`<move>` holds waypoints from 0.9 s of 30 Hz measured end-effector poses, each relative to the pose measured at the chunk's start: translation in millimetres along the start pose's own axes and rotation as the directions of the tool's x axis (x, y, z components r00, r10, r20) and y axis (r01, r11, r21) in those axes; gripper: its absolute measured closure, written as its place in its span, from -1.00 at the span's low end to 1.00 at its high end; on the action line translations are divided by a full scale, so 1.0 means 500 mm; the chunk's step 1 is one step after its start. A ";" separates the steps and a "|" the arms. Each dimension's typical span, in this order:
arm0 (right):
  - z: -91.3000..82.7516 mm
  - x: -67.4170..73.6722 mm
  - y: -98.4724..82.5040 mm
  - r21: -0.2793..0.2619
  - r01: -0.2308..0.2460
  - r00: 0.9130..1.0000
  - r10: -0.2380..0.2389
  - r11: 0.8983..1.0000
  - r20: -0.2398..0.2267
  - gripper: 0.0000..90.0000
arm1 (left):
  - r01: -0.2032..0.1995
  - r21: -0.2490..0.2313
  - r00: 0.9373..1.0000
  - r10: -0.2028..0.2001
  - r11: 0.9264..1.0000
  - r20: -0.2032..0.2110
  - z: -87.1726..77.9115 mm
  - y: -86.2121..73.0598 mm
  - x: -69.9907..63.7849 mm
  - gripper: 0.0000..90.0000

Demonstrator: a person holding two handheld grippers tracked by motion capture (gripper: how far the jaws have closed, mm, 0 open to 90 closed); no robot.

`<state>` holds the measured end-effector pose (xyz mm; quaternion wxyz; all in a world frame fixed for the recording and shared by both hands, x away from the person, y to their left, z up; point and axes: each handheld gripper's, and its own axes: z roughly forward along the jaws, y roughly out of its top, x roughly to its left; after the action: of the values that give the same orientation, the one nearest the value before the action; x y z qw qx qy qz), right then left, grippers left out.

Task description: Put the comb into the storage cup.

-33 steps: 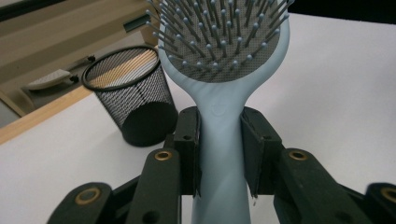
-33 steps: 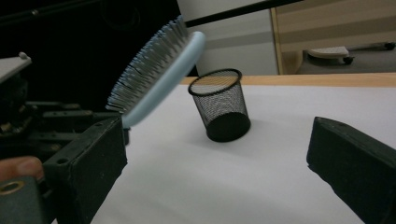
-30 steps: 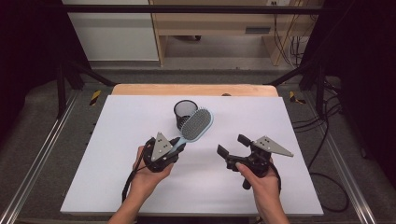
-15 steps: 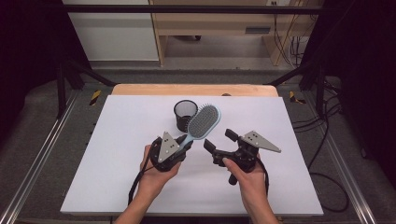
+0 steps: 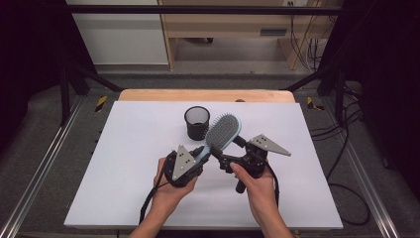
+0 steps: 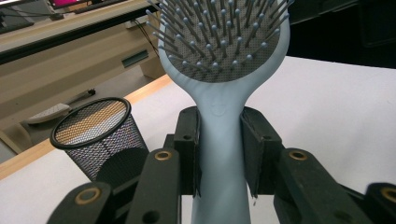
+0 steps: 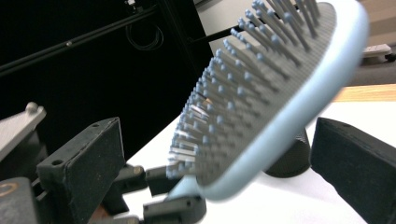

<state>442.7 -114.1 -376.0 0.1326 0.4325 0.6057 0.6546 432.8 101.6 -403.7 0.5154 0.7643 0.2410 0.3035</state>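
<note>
**Hand-over of a hairbrush between two grippers above a white table.**
The left gripper (image 5: 202, 154) clamped the pale-blue hairbrush (image 5: 223, 131) by its handle, head tilted up and to the far right, just right of the black mesh cup (image 5: 197, 122). The right gripper (image 7: 224, 154) stood wide, its jaws either side of the bristled head without pressing. By judgement, the step was a transfer; next, the right jaws would need to close squarely on the head's rim before the left let go. The white tabletop (image 5: 124, 163) sat in a metal frame, with a wooden bench (image 5: 223, 20) in the dim room beyond.
</note>
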 end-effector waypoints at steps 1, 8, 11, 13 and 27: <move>0.003 -0.001 0.002 -0.001 -0.005 1.000 0.005 1.000 -0.001 -0.92 | 0.001 -0.002 1.000 -0.001 1.000 0.001 0.000 0.000 -0.002 0.55; 0.016 -0.010 0.016 -0.015 -0.067 0.998 0.067 0.998 -0.019 -0.82 | 0.001 -0.010 1.000 -0.001 1.000 0.001 0.002 -0.002 -0.007 0.55; 0.018 -0.015 0.021 -0.018 -0.086 0.996 0.086 0.996 -0.025 -0.67 | 0.004 -0.012 1.000 -0.004 1.000 0.012 0.004 -0.002 -0.009 0.55; 0.018 -0.018 0.024 -0.017 -0.097 0.995 0.096 0.995 -0.025 -0.60 | 0.001 -0.018 1.000 -0.001 1.000 0.013 0.003 -0.001 -0.010 0.55; 0.025 -0.033 0.027 0.006 -0.155 0.987 0.155 0.988 -0.037 -0.15 | -0.023 -0.019 1.000 0.023 1.000 -0.010 0.001 -0.003 -0.011 0.55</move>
<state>466.2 -120.0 -371.7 0.0691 0.4661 0.5737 0.6700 429.4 98.1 -406.7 0.5180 0.7606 0.2318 0.3154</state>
